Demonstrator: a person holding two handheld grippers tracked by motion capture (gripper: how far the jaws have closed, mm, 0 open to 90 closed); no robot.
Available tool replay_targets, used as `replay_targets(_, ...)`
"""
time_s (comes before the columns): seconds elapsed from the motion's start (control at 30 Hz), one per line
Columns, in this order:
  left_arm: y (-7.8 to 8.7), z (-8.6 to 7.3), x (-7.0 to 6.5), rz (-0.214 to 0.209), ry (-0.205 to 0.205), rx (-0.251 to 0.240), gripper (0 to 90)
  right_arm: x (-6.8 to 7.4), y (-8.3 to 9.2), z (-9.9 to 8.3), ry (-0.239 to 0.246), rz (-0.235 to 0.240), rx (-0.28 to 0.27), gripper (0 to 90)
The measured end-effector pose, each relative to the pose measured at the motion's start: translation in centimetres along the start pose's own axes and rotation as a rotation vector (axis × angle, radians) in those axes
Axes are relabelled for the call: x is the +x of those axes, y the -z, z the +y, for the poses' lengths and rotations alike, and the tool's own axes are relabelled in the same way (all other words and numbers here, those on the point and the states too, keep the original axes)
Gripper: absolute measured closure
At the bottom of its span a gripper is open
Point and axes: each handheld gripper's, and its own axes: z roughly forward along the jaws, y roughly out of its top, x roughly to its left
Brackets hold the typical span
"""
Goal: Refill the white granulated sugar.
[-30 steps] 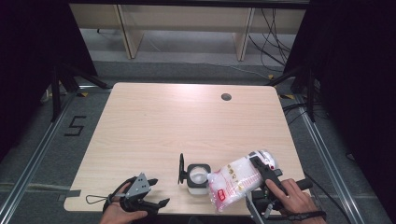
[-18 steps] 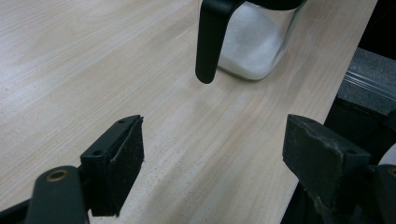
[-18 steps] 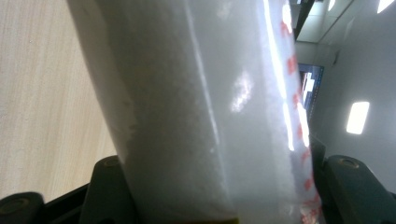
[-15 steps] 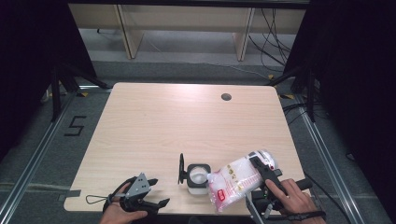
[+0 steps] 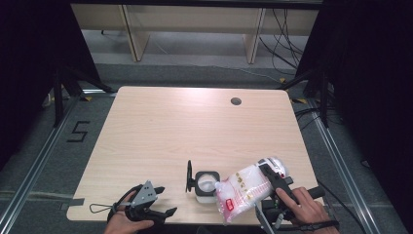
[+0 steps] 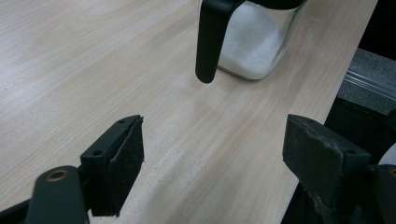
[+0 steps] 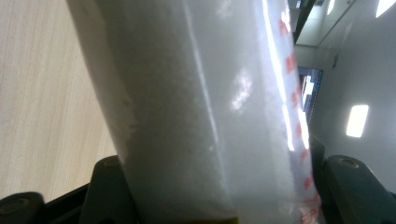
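Right tongs [image 5: 269, 181] clamp the bag [image 5: 243, 187]; left tongs [image 5: 163, 201] gape empty.

Floor [image 5: 53, 161], left of the worktop [image 5: 195, 126]: a dark mark reading "5" [image 5: 79, 131]. Plastic bag [image 5: 243, 187] of white grains: red label [image 5: 229, 206] at its low corner, print too small to read. In the right gripper view, red lettering [image 7: 293, 79] runs along the bag's edge, blurred, illegible.
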Motion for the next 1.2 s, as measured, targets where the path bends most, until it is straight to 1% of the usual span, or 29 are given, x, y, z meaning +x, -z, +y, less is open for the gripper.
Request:
replay_targets(0.03,0.01,0.0,0.01,-0.001,0.001,0.0,20.1,0.33,-0.07,0.02,-0.036,0.016,0.002,43.6)
replay_targets(0.1,0.03,-0.01,0.02,0.0,0.0,0.0,20.1,0.29,-0.13,0.01,-0.029,0.011,-0.003,43.6)
replay_targets(0.13,0.06,0.0,0.07,0.002,-0.006,0.004,20.1,0.09,-0.06,0.0,-0.004,0.01,0.005,43.6)
replay_targets(0.2,0.05,0.0,0.06,0.002,-0.005,0.004,20.1,0.29,-0.1,-0.25,-0.033,0.012,0.013,43.6)
replay_targets(0.23,0.01,0.0,0.01,-0.001,0.0,0.0,20.1,-0.08,-0.14,-0.28,0.012,0.005,0.004,43.6)
replay_targets(0.27,0.0,0.0,0.01,-0.001,0.001,0.0,20.1,0.2,-0.02,-0.39,-0.031,0.013,0.024,43.7)
replay_targets(0.33,-0.01,0.0,0.01,-0.001,0.002,0.001,20.1,0.16,-0.03,-0.37,-0.025,0.011,0.022,43.7)
replay_targets(0.37,-0.01,0.0,0.0,-0.001,0.001,0.001,20.1,-0.04,-0.03,-0.29,0.004,0.003,0.011,43.7)
replay_targets(0.4,-0.01,0.0,0.0,-0.001,0.001,0.001,20.1,0.0,-0.07,-0.24,0.0,-0.001,0.001,43.7)
replay_targets(0.43,-0.01,0.0,0.01,0.0,0.001,0.001,20.1,0.12,0.02,-0.17,-0.017,0.007,0.013,43.7)
replay_targets(0.47,0.0,0.0,0.01,0.0,0.002,0.001,20.1,0.0,0.08,-0.03,-0.001,0.007,0.011,43.7)
replay_targets(0.5,0.01,0.0,0.01,-0.001,0.001,0.0,20.1,0.0,0.08,-0.03,-0.001,0.007,0.011,43.7)
replay_targets(0.57,0.02,0.0,0.02,0.0,0.001,-0.001,20.1,0.34,0.07,-0.12,-0.051,0.013,0.013,43.7)
replay_targets(0.6,0.02,0.0,0.02,0.0,0.001,-0.001,20.1,0.35,0.12,-0.12,-0.059,0.017,0.018,43.7)
replay_targets(0.63,0.06,0.01,0.07,0.002,-0.006,0.005,20.1,-0.03,0.08,-0.1,-0.011,0.006,0.008,43.7)
replay_targets(0.67,0.05,0.01,0.06,0.002,-0.005,0.004,20.1,-0.2,0.05,-0.12,0.015,0.0,0.002,43.7)
replay_targets(0.7,0.02,0.0,0.03,0.0,0.0,-0.001,20.1,-0.15,0.12,-0.17,0.003,-0.001,0.013,43.7)
replay_targets(0.73,0.02,0.0,0.02,0.0,0.001,-0.001,20.1,0.06,-0.05,-0.32,-0.019,0.002,0.003,43.7)
replay_targets(0.77,0.01,0.0,0.01,0.0,0.001,-0.001,20.1,-0.13,0.05,-0.31,0.005,0.0,0.013,43.7)
replay_targets(0.87,0.0,0.0,0.01,0.0,0.002,0.0,20.1,-0.05,0.1,-0.28,-0.001,0.006,0.02,43.7)
replay_targets(0.9,0.0,0.0,0.01,-0.001,0.001,0.0,20.1,0.17,-0.02,-0.26,-0.026,0.008,0.01,43.7)
replay_targets(0.93,0.01,0.0,0.02,0.0,0.001,0.0,20.1,-0.01,0.02,-0.13,0.001,0.005,0.007,43.7)
replay_targets(0.97,0.01,0.0,0.02,0.0,0.001,0.0,20.1,-0.06,0.03,-0.06,0.011,0.006,0.003,43.7)
replay_targets(1.0,0.03,0.0,0.03,0.0,0.0,-0.001,20.1,0.52,0.14,-0.1,-0.073,0.017,0.022,43.7)
replay_targets(1.03,0.04,-0.06,-0.09,0.004,0.023,0.004,20.1,0.47,0.13,-0.06,-0.063,0.019,0.022,43.7)
replay_targets(1.1,0.02,-0.06,-0.08,0.002,0.022,0.003,20.1,0.23,0.1,-0.1,-0.037,0.011,0.016,43.7)
replay_targets(1.13,0.04,-0.04,-0.05,0.004,0.015,0.003,20.1,-0.18,0.03,-0.11,0.016,0.002,0.002,43.7)
replay_targets(1.17,0.04,-0.03,-0.04,0.003,0.013,0.004,20.1,0.49,0.14,-0.28,-0.083,0.014,0.025,43.7)
replay_targets(1.2,0.03,-0.04,-0.07,0.004,0.019,0.004,20.1,0.23,0.07,-0.32,-0.041,0.009,0.017,43.7)
